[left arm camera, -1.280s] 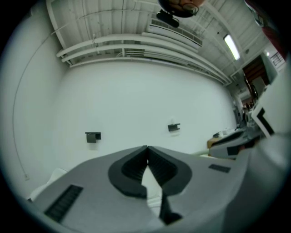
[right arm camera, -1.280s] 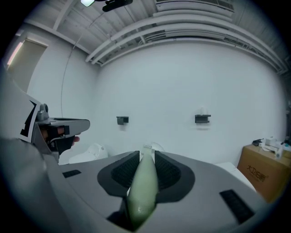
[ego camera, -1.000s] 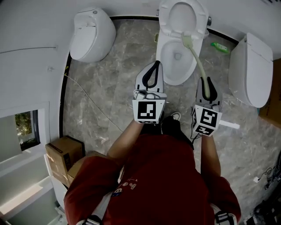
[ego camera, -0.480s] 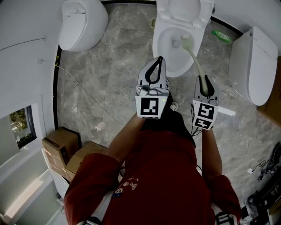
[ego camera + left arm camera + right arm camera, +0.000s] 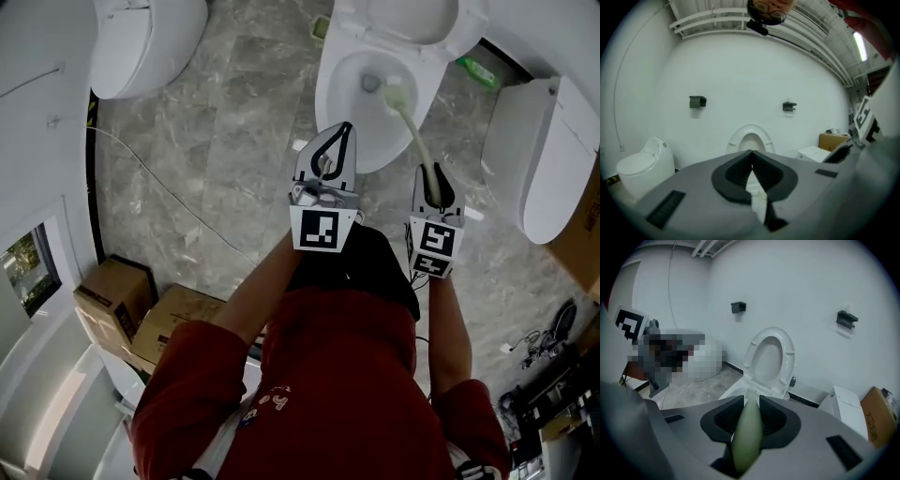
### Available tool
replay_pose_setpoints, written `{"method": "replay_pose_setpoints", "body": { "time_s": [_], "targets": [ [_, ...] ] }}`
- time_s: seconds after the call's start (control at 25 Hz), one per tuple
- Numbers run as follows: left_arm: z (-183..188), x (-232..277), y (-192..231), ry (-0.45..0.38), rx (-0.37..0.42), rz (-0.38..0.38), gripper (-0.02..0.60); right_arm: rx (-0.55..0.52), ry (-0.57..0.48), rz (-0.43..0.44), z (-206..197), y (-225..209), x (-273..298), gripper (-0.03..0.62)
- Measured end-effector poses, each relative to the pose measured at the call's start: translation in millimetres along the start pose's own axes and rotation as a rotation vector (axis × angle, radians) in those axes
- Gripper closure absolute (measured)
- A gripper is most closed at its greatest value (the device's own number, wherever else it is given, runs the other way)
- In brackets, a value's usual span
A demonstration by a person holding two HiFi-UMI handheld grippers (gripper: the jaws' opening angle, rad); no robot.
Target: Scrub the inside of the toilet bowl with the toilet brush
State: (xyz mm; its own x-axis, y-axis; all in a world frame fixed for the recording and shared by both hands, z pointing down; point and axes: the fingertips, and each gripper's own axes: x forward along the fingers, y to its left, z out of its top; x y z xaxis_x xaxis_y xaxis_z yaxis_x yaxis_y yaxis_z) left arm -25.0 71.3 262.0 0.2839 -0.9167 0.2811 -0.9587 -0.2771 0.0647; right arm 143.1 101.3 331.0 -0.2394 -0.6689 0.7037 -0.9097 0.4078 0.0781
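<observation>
A white toilet bowl (image 5: 345,89) with its lid raised stands at the top middle of the head view. The pale green toilet brush (image 5: 410,122) reaches from my right gripper (image 5: 433,176) into the bowl, its head (image 5: 396,95) near the drain. My right gripper (image 5: 746,405) is shut on the brush handle (image 5: 748,437). The toilet seat (image 5: 769,358) stands upright ahead of it. My left gripper (image 5: 338,134) hovers over the bowl's near rim, shut, with nothing in it. In the left gripper view the left gripper (image 5: 751,159) shows its tips touching.
A second toilet (image 5: 145,37) sits at the top left and a third (image 5: 548,141) at the right. A green bottle (image 5: 479,72) lies on the marble floor. Cardboard boxes (image 5: 122,305) stand at the left. Cables (image 5: 534,347) lie at the lower right.
The view has shifted, so the toilet sits higher in the frame. The brush head has moved from the raised seat area down into the bowl. Both grippers stay shut.
</observation>
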Motion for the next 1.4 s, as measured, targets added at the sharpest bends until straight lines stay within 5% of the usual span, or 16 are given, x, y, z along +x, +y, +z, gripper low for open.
{"method": "replay_pose_setpoints", "body": {
  "time_s": [0.32,0.76,1.04,1.4],
  "targets": [
    [-87,61,8,0.090,-0.046,0.041,0.581,-0.139,0.068,0.110,-49,-8,103,0.494],
    [-193,115,-19,0.208,-0.110,0.198,0.581,-0.612,0.103,0.354,-136,-48,216,0.496],
    [-223,117,-17,0.225,-0.137,0.240,0.581,-0.675,0.107,0.392,-146,-43,235,0.496],
    [-222,127,-3,0.211,-0.155,0.246,0.581,-0.899,0.065,0.381,-114,-61,262,0.496]
  ]
}}
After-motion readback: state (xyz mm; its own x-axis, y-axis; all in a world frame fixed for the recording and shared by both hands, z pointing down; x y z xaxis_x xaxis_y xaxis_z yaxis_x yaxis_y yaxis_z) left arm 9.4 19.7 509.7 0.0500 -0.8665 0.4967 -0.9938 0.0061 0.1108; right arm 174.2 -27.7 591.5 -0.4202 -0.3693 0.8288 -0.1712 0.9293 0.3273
